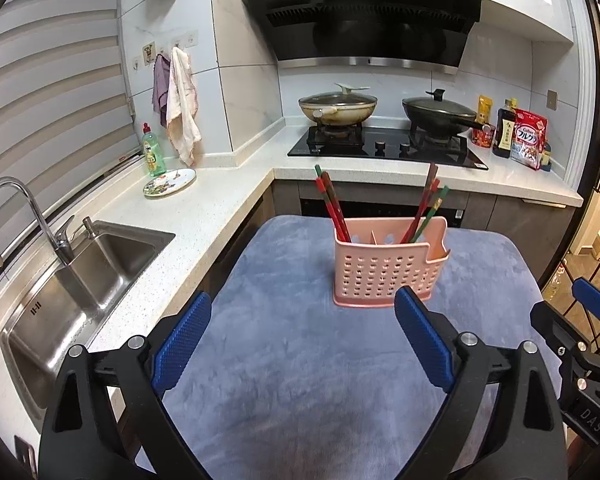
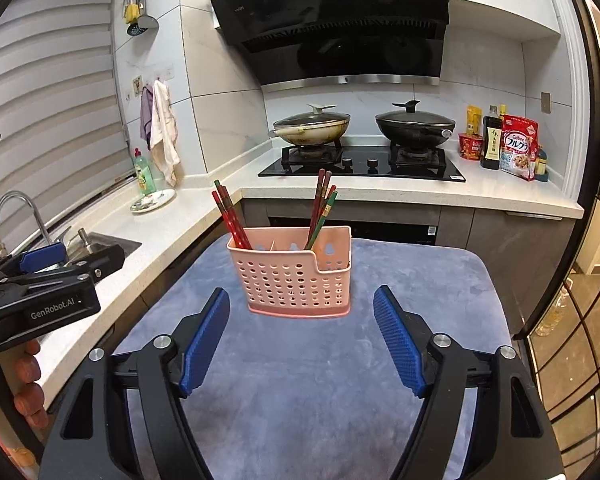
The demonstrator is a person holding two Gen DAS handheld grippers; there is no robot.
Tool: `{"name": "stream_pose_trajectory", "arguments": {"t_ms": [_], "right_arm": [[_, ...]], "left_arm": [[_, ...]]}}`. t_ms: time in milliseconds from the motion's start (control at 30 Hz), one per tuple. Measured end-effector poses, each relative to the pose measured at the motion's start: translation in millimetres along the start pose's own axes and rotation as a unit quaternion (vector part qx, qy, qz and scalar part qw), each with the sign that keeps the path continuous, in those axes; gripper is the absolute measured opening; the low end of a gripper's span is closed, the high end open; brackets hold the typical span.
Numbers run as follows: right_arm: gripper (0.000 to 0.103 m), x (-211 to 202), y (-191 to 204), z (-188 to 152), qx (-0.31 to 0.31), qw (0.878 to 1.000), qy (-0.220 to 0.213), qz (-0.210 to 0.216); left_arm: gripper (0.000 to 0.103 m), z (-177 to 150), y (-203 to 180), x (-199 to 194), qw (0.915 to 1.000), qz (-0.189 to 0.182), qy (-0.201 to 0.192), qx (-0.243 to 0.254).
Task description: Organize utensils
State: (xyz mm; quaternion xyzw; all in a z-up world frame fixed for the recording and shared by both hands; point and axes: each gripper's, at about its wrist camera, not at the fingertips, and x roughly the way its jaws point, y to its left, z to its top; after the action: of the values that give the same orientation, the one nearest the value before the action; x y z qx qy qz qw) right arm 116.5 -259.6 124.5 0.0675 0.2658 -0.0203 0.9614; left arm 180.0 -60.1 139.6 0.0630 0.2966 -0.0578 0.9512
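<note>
On the far worktop [image 1: 300, 360], chopsticks [image 1: 334, 208] lean in a light pink holder [image 1: 388, 272]; thin, stiff, slippery, best pinched mid-shaft. Left tool [image 1: 302, 340] and right tool [image 2: 300, 336] gape wide, empty.

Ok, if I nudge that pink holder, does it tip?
Probably slides or tips easily: the holder looks like thin perforated plastic, so light. The chopsticks stand tall above its rim, raising the weight. The soft blue cloth may catch its base.

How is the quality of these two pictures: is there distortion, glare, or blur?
Left wrist view: strong fisheye bending, the blinds curve; black corners; glare on the hood. Right wrist view: same bending, bright overexposed doorway at the right edge; the pink holder and chopsticks are sharp.
</note>
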Motion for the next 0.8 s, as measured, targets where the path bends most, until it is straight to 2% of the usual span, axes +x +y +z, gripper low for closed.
{"name": "stream_pose_trajectory", "arguments": {"t_ms": [400,667,767,800], "right_arm": [[0.084,-0.5,2.1,-17.1,-0.006,0.999,0.031,-0.026],[0.084,7.8,-0.7,-26.6,0.003,0.998,0.052,-0.030],[0.089,12.8,-0.8,-31.1,0.004,0.997,0.068,-0.024],[0.094,14.8,-0.7,-32.7,0.004,0.997,0.071,-0.021]], "left_arm": [[0.095,-32.9,-1.7,11.4,0.9987,0.000,0.050,0.003],[0.096,-43.0,-0.8,20.3,0.9973,0.002,0.073,-0.003],[0.096,-46.5,-2.3,23.3,0.9969,0.003,0.079,0.000],[0.096,-47.7,-2.8,24.6,0.9967,0.004,0.081,0.001]]}}
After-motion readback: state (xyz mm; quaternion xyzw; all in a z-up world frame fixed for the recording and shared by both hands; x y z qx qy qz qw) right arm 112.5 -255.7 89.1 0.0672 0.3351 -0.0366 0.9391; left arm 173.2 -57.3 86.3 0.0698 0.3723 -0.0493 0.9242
